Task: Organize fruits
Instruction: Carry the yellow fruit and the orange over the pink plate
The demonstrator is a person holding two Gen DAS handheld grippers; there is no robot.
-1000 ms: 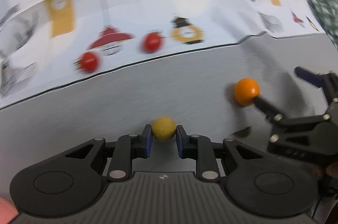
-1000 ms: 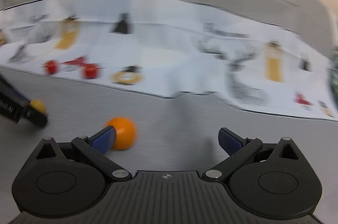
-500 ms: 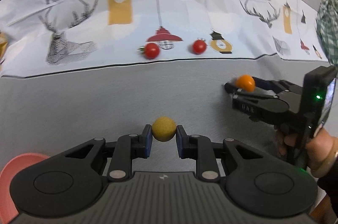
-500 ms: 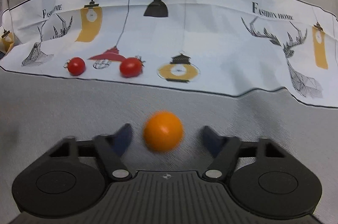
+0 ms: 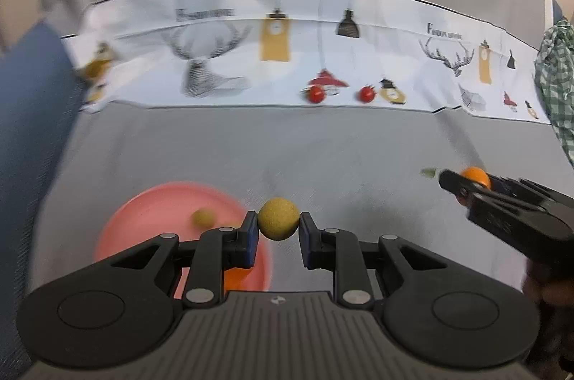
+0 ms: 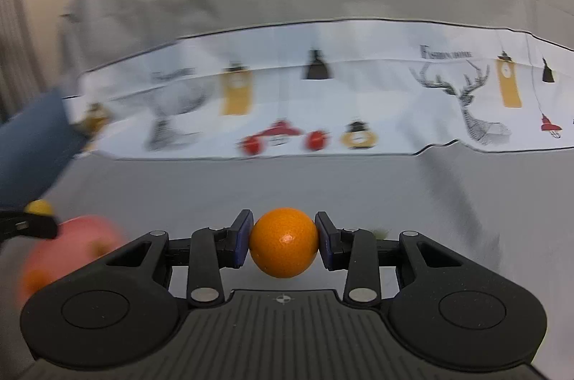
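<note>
From the left wrist, we have the left gripper [image 5: 278,234] clamped on the yellow fruit [image 5: 278,223], as it was a second ago. What is new is the pink plate [image 5: 150,211] now below and left of the fingers, with one small yellow fruit and an orange one already on it. To the right, the right gripper [image 5: 466,181] carries the orange [image 5: 475,175] off the grey cloth [image 5: 323,147].

From the right wrist, our jaws, wide apart a second ago, now press both sides of the orange [image 6: 283,242]. The plate [image 6: 82,236] shows blurred at far left. Two tomatoes [image 6: 317,139] remain on the printed cloth. We judge both fruits ready for the plate.
</note>
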